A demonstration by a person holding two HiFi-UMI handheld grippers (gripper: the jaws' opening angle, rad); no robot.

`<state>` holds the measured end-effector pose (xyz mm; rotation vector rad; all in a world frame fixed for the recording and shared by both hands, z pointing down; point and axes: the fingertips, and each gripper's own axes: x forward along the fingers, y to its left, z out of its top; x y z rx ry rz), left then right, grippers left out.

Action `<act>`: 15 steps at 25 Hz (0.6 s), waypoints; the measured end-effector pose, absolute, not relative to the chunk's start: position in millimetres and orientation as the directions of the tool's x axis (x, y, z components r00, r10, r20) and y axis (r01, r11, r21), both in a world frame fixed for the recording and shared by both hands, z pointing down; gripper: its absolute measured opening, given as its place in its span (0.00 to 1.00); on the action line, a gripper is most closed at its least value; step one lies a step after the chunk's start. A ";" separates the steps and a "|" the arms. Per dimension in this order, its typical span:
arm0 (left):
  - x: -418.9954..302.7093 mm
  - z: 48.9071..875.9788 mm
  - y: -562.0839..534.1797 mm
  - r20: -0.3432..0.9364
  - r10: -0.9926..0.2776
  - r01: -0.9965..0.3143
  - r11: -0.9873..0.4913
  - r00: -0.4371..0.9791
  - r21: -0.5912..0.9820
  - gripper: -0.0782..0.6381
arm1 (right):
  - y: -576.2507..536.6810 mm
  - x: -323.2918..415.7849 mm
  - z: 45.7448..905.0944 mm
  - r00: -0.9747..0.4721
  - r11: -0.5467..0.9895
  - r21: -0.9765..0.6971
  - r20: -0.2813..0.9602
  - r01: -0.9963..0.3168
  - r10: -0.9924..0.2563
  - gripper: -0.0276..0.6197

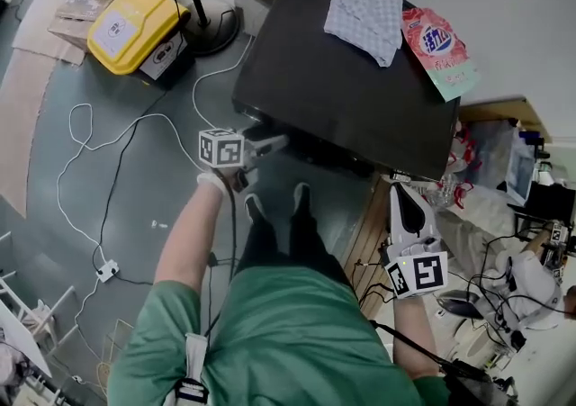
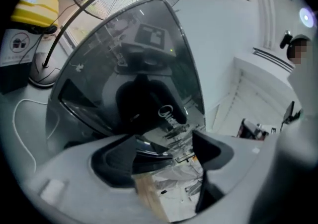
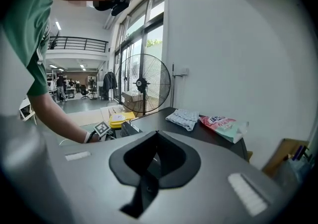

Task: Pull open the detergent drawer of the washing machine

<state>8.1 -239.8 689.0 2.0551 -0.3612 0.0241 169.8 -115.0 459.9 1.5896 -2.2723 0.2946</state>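
Note:
The black washing machine stands ahead of me, seen from above in the head view. My left gripper reaches level to the top left corner of its front. In the left gripper view the left gripper is open before the glossy dark front panel. A dark glossy edge, apparently the drawer front, lies between the jaws against the left pad, with a gap to the right pad. My right gripper hangs beside the machine's right side, away from it. It is shut and empty.
A checked cloth and a pink detergent pouch lie on the machine's top. A standing fan's base and a yellow box are on the floor to the left, with white cables. Clutter fills the right side.

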 end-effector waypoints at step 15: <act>16.1 681.6 -253.2 -0.031 -0.346 -0.110 -0.382 0.938 0.918 0.61 | -99.6 167.7 488.2 -0.314 0.339 -0.027 0.456 -0.940 -0.833 0.04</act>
